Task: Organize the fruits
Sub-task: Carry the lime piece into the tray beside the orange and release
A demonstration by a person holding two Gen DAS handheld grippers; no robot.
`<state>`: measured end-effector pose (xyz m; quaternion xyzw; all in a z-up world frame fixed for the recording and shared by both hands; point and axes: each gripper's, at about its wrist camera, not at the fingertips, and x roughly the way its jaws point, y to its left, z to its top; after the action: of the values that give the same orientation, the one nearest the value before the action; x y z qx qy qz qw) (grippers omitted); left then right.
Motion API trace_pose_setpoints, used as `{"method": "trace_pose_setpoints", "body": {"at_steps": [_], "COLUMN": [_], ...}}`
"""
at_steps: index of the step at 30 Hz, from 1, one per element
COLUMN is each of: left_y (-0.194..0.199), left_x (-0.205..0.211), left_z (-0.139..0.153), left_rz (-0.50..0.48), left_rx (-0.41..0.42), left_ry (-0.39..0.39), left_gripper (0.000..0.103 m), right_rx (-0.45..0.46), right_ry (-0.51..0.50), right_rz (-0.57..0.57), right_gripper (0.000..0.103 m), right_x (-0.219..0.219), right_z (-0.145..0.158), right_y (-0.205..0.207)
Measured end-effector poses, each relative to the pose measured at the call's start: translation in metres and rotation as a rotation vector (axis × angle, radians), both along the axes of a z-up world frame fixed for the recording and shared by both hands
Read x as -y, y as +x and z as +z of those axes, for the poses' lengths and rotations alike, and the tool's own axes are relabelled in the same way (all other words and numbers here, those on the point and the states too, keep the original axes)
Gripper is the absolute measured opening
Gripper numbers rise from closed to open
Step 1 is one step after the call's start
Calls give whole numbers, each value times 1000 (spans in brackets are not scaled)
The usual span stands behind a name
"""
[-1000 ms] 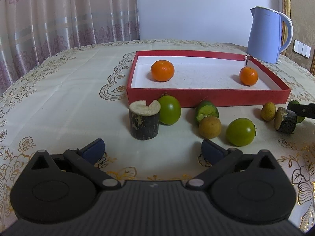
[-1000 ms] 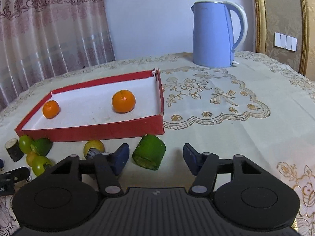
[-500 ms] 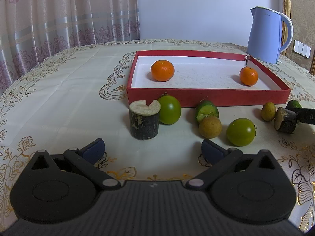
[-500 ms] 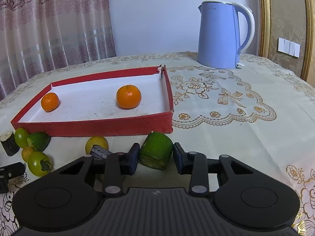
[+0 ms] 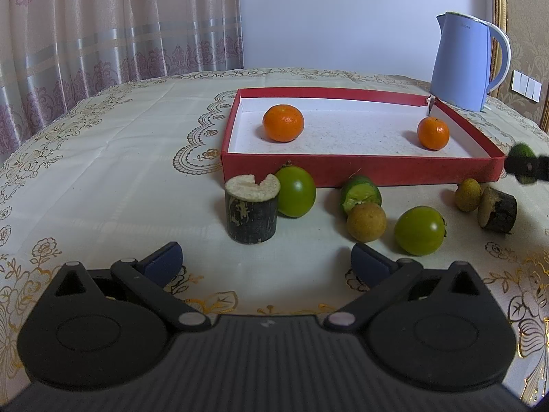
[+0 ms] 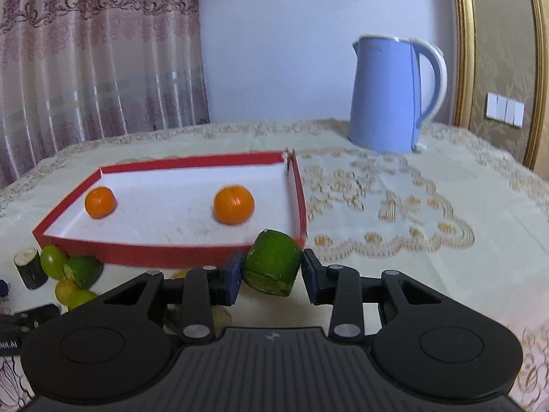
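A red tray point(image 5: 360, 171) with a white floor holds two oranges point(image 5: 283, 123) point(image 5: 433, 133). In front of it lie two green round fruits point(image 5: 295, 191) point(image 5: 419, 230), a cut green piece point(image 5: 360, 196), two brownish-yellow fruits point(image 5: 366, 222) point(image 5: 468, 190) and two dark cane stubs point(image 5: 251, 213) point(image 5: 497, 209). My left gripper point(image 5: 266, 261) is open and empty, short of the nearer stub. My right gripper point(image 6: 272, 274) is shut on a cut green fruit piece point(image 6: 272, 261), lifted near the tray's point(image 6: 164, 255) front right corner; it also shows at the left wrist view's right edge point(image 5: 523, 158).
A blue kettle point(image 6: 391, 96) stands behind the tray's right corner on the embroidered tablecloth point(image 5: 120, 158). Curtains hang behind the table. In the right wrist view the loose fruits point(image 6: 79, 269) and a stub point(image 6: 30, 267) sit at the far left.
My right gripper closed on the green fruit piece and raised it off the table toward the tray. My left gripper has stayed still and open.
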<state>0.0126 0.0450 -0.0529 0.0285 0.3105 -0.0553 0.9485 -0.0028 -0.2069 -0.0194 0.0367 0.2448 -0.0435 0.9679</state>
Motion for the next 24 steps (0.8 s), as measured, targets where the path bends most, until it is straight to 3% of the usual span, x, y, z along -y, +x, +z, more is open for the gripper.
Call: {"method": "trace_pose_setpoints", "body": {"at_steps": [10, 24], "left_y": [0, 0], "left_x": [0, 0], "left_z": [0, 0], "left_rz": [0, 0], "left_rx": [0, 0], "left_ry": [0, -1], "left_gripper": [103, 103], "right_rx": [13, -123], "right_ry": [-62, -92], "right_rz": [33, 46], "right_gripper": [35, 35], "right_x": [-11, -21], "right_z": [15, -11], "right_y": [39, 88]}}
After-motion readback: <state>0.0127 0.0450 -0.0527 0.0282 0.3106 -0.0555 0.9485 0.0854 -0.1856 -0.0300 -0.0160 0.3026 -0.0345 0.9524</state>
